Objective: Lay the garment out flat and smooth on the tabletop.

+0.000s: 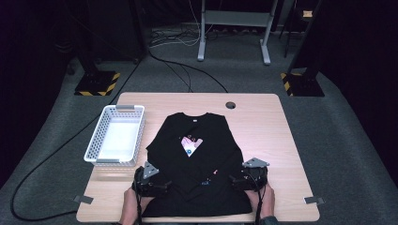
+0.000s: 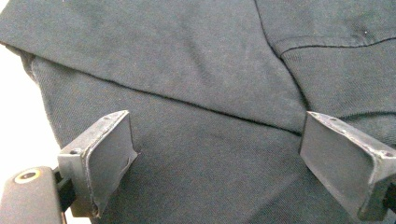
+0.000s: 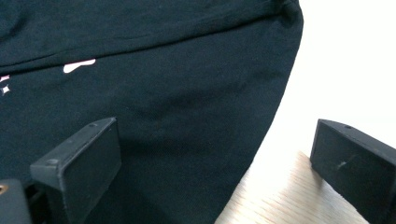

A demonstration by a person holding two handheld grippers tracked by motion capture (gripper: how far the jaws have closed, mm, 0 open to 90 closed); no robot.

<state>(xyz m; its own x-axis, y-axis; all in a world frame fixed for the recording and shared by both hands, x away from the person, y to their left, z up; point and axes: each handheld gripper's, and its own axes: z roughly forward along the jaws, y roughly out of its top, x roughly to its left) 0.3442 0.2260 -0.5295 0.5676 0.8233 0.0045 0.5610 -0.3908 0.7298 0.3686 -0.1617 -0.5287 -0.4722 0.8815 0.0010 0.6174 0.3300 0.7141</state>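
At the centre of the worktop (image 1: pixel 263 122) we see a black long-sleeved shirt (image 1: pixel 197 159), laid flat with its collar toward the far edge and its hem toward the person. Both sleeves are folded inward across the body, and a small pink, white and blue print (image 1: pixel 190 145) shows on the chest. In the left gripper view we see the shirt (image 2: pixel 196 93) as overlapping layers of dark cloth, one folded edge running diagonally and a stitched seam at upper right. In the right gripper view the shirt (image 3: pixel 154 107) ends in a curved edge, with pale wood of the worktop (image 3: pixel 275 196) beside it and a scrap of the pink print at upper left.

The left hand-held gripper (image 1: pixel 151 180) sits at the shirt's lower left edge; in its own view (image 2: pixel 219 158) we find its jaws spread wide apart over the cloth, holding nothing. The right hand-held gripper (image 1: pixel 251 176) sits at the lower right edge; in its own view (image 3: pixel 215 172) its jaws likewise stand wide apart, one over the cloth and one over bare wood.

Left of the shirt, apart from it, stands a white perforated basket (image 1: pixel 94 145). A round cable hole (image 1: pixel 230 105) lies near the worktop's far edge. Beyond, on grey carpet, we note black cables (image 1: pixel 178 65) and a metal frame (image 1: pixel 234 28).
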